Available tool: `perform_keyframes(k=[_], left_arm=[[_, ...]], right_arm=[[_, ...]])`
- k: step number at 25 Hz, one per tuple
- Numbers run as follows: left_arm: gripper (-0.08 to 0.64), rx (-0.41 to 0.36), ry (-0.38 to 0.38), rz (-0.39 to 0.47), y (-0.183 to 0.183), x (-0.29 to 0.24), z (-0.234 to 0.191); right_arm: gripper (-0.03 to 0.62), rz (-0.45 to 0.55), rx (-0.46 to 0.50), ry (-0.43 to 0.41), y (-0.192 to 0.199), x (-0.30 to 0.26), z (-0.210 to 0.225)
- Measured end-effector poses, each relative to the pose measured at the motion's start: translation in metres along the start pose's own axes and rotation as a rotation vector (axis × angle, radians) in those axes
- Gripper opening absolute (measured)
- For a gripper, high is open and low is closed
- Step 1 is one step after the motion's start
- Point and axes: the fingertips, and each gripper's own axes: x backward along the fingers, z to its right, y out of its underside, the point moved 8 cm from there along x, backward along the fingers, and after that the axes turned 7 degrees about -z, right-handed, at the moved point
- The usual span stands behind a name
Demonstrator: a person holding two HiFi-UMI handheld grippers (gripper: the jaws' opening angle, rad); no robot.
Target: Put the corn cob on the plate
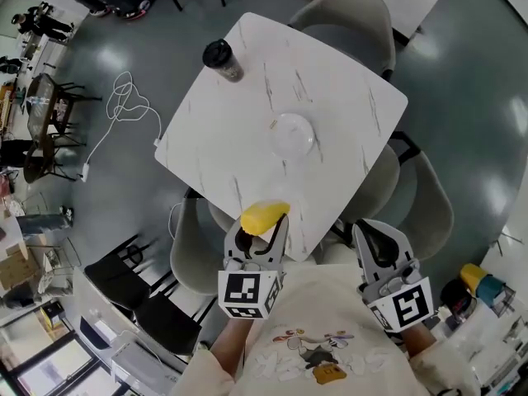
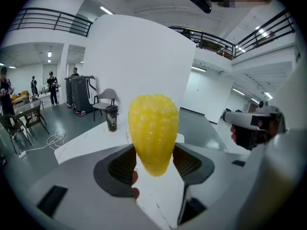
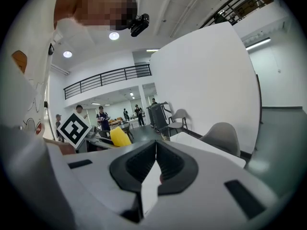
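My left gripper is shut on a yellow corn cob, held over the near edge of the white table. In the left gripper view the corn cob stands upright between the two dark pads, its tip pointing down. A clear plate lies near the middle of the table, well beyond the cob. My right gripper hangs off the table's near right side, shut and holding nothing; its pads meet in the right gripper view.
A dark lidded cup stands at the table's far left corner. Grey chairs surround the table, one just left of my left gripper. A white cable lies on the floor at left.
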Motion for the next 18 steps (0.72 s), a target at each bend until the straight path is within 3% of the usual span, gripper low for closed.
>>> perform_keyframes(k=[9, 18], left_arm=[[0.244, 0.006, 0.006, -0.025, -0.006, -0.025, 0.0], [0.242, 0.012, 0.0, -0.065, 0.0, -0.049, -0.003]], right_arm=[[0.005, -0.072, -0.027, -0.103, 0.007, -0.032, 0.012], [0.005, -0.125, 0.034, -0.103, 0.028, -0.06, 0.041]])
